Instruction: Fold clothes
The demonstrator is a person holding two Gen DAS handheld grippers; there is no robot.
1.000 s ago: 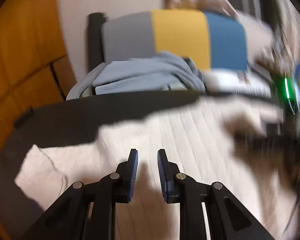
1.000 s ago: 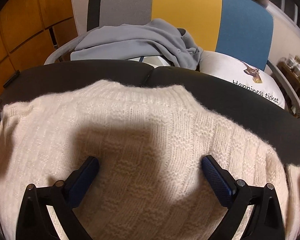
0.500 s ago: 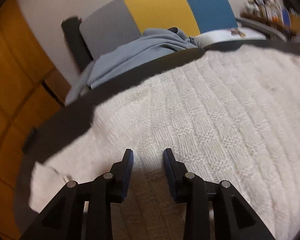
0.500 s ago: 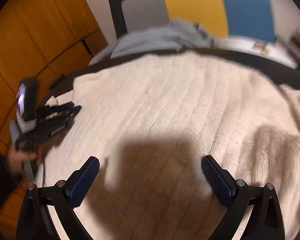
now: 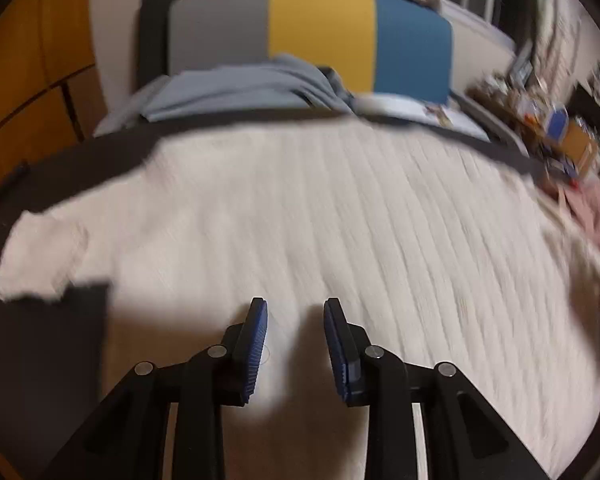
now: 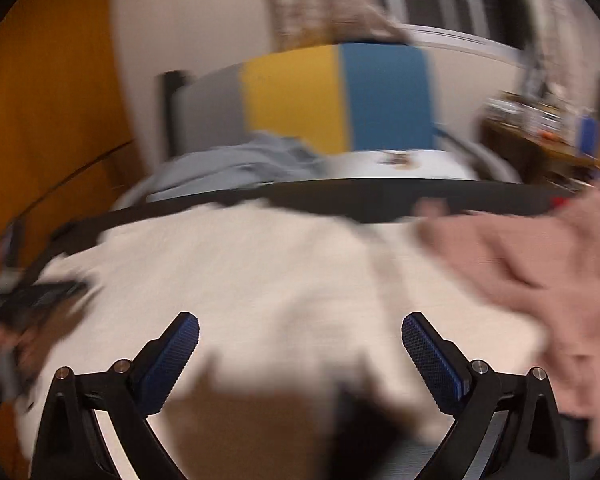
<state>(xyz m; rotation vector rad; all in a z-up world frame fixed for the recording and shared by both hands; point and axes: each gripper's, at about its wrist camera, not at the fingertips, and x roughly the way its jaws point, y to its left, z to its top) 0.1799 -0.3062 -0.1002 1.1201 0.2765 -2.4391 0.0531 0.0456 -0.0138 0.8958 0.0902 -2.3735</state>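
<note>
Left wrist view, blurred. Cream ribbed knit sweater [image 5: 340, 232] lies spread flat on a dark grey tabletop [image 5: 40, 344], covering most of it. Its sleeve end [image 5: 36, 260] sticks out at 9 o'clock, stopping just short of the table's left edge; bare dark strip at 8 o'clock and a thin dark band along the far rim at 12. Left gripper [image 5: 295, 312] hangs low over the sweater's near part, jaws narrow, having just closed slightly from a wider gap; nothing pinched between them. Past the far edge: blue-grey crumpled garment [image 5: 236, 88] on a grey, yellow and blue striped chair [image 5: 320, 32].

Right wrist view, heavier blur. Left gripper shows at 9 o'clock [image 6: 40, 296] over the sweater's left edge. Right gripper [image 6: 300, 328] spread wide, empty, above the sweater. Pink fabric [image 6: 540, 256] overlaps the sweater's right side at 3 o'clock. White printed cushion [image 6: 396, 162] at 12: print unreadable.
</note>
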